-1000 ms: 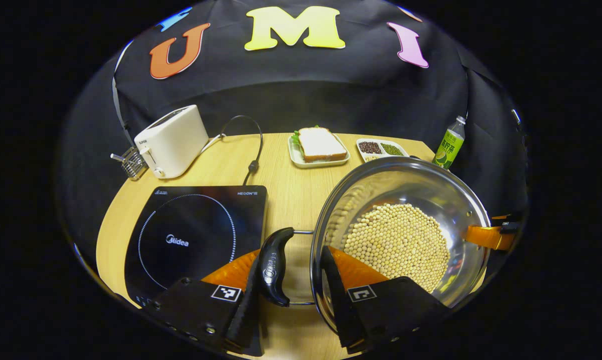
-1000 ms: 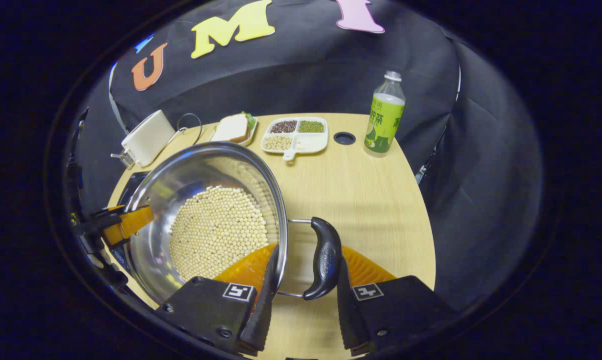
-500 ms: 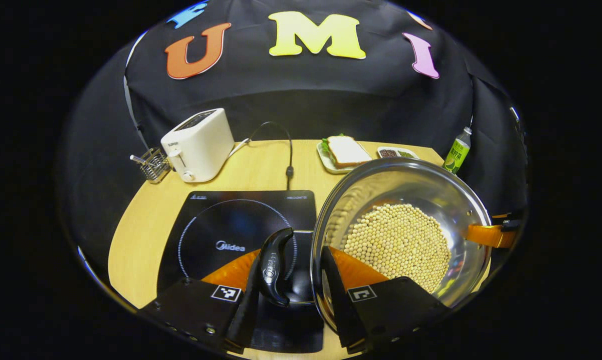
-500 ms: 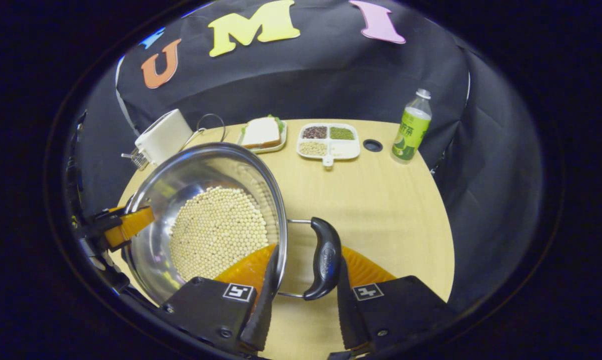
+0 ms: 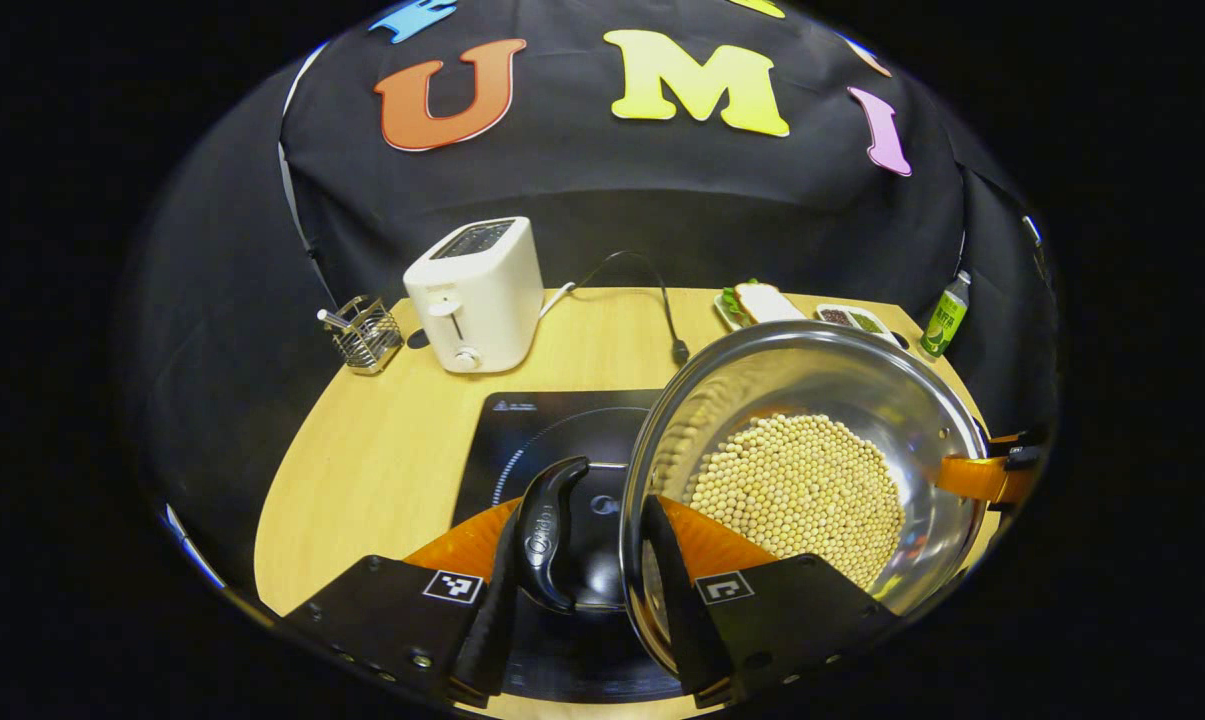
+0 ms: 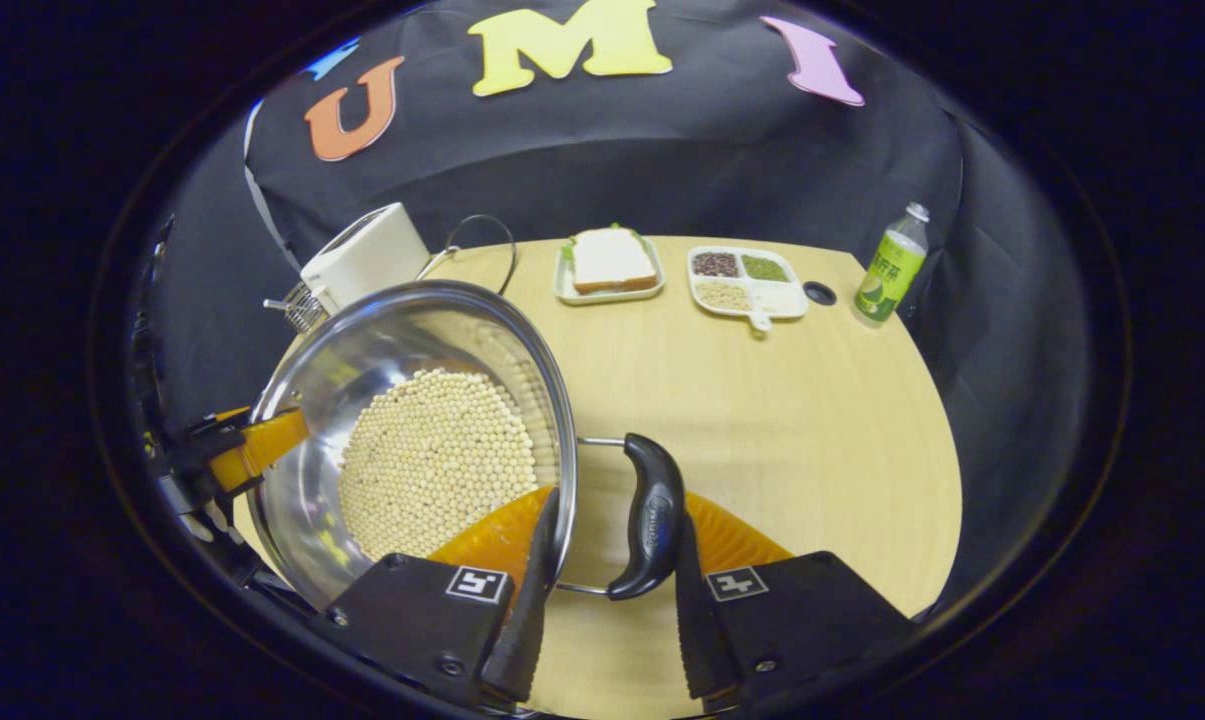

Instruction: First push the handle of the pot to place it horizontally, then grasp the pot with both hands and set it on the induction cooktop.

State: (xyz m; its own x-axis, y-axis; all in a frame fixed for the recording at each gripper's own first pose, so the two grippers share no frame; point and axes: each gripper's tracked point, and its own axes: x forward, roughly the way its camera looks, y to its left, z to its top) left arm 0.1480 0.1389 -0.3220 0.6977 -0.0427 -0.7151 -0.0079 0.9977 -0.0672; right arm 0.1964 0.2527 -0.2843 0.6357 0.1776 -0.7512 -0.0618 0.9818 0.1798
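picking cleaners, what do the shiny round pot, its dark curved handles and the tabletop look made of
Shiny round pot: likely polished stainless steel, with mirror-like reflections inside. Dark curved handles: probably glossy moulded plastic on wire loops. Tabletop: pale wood or wood-look laminate, matte, faint grain.

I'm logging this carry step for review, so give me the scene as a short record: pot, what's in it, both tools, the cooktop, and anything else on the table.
pot: round stainless steel pot, held up by both side handles
contents: pale round beans covering the bottom
left tool: shut on the black left handle and the pot's rim
right tool: shut on the black right handle and the rim
cooktop: black induction cooktop, partly under the pot's left side
table: light wooden table
bystanders: white toaster, sandwich on a plate, divided white dish, green bottle
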